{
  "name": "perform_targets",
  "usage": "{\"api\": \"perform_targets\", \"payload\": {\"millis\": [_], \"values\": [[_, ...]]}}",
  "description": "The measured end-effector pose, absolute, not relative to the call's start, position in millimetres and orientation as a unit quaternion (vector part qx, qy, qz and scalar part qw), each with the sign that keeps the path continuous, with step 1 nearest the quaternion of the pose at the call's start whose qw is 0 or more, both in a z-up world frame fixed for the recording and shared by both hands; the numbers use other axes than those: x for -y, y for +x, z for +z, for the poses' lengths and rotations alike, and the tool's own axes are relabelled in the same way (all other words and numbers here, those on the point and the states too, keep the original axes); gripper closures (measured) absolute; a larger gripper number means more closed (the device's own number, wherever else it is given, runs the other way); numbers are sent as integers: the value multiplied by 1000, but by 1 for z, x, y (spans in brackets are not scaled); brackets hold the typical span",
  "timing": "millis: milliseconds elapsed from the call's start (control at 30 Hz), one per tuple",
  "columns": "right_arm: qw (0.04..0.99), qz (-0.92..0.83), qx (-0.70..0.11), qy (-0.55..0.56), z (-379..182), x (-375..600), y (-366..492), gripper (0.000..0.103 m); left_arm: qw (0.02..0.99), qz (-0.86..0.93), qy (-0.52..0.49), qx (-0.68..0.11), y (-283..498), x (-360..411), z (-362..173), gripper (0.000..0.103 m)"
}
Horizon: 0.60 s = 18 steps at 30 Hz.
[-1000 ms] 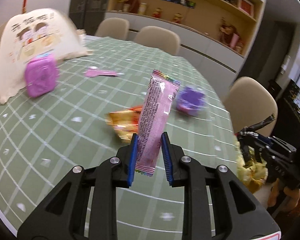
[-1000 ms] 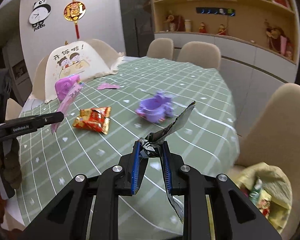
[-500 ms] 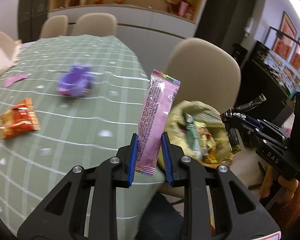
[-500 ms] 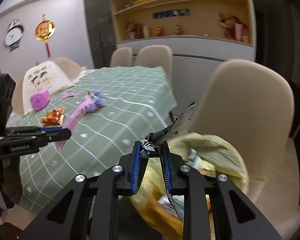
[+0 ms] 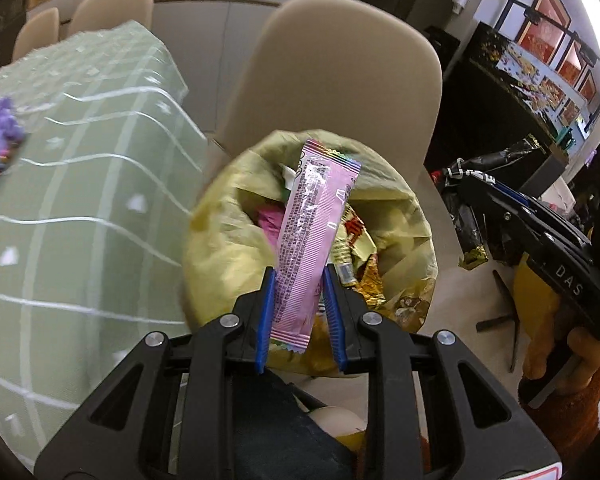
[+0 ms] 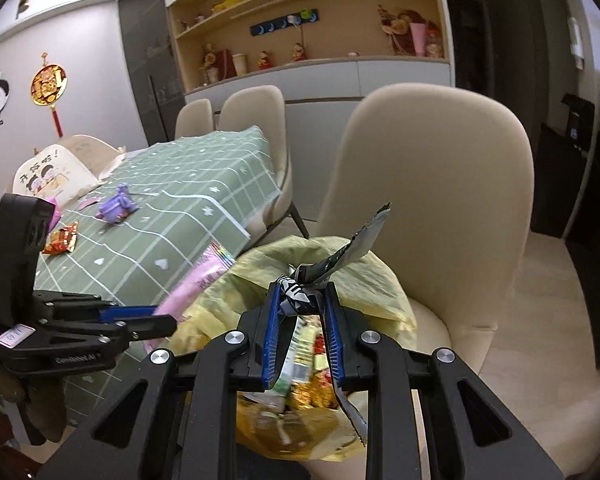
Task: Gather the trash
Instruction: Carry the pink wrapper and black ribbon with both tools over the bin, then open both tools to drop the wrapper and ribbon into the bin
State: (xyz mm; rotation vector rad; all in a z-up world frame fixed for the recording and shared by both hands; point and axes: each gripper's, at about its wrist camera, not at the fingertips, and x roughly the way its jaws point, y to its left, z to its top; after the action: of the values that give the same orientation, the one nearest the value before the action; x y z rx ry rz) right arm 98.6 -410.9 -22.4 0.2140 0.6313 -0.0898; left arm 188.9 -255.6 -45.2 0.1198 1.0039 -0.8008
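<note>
My left gripper (image 5: pixel 299 276) is shut on a long pink wrapper (image 5: pixel 314 220), held upright over the mouth of a yellow trash bag (image 5: pixel 236 240) full of wrappers. The bag (image 6: pixel 376 280) sits on a beige chair seat. My right gripper (image 6: pixel 300 298) is shut on a crumpled black and silver wrapper (image 6: pixel 336 258), just above the same bag. In the left wrist view the right gripper (image 5: pixel 452 178) hangs to the right of the bag with its black wrapper (image 5: pixel 468 224). The left gripper (image 6: pixel 162 318) with the pink wrapper (image 6: pixel 198 280) shows at the bag's left edge.
A beige chair (image 5: pixel 340 80) backs the bag, also seen as the chair (image 6: pixel 440 184). The green checked table (image 6: pixel 172 220) lies to the left with a purple toy (image 6: pixel 116 206), a red and gold packet (image 6: pixel 62 238) and a small pink scrap (image 6: pixel 87 201). Shelves stand behind.
Both grippers swung away from the table to the right and lower, ending over the yellow bag on the chair. Each kept its wrapper.
</note>
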Motion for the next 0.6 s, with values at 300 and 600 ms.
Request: {"api": "perform_targets", "payload": {"millis": [300,600], "values": [[934,-58,-328,128,-44,439,98,81,783,-383,70,-485,195,301,-75,80],[930,-58,-335,140,-53,444,104,81,793,-390,58,-465,200,301,-69,58]]}}
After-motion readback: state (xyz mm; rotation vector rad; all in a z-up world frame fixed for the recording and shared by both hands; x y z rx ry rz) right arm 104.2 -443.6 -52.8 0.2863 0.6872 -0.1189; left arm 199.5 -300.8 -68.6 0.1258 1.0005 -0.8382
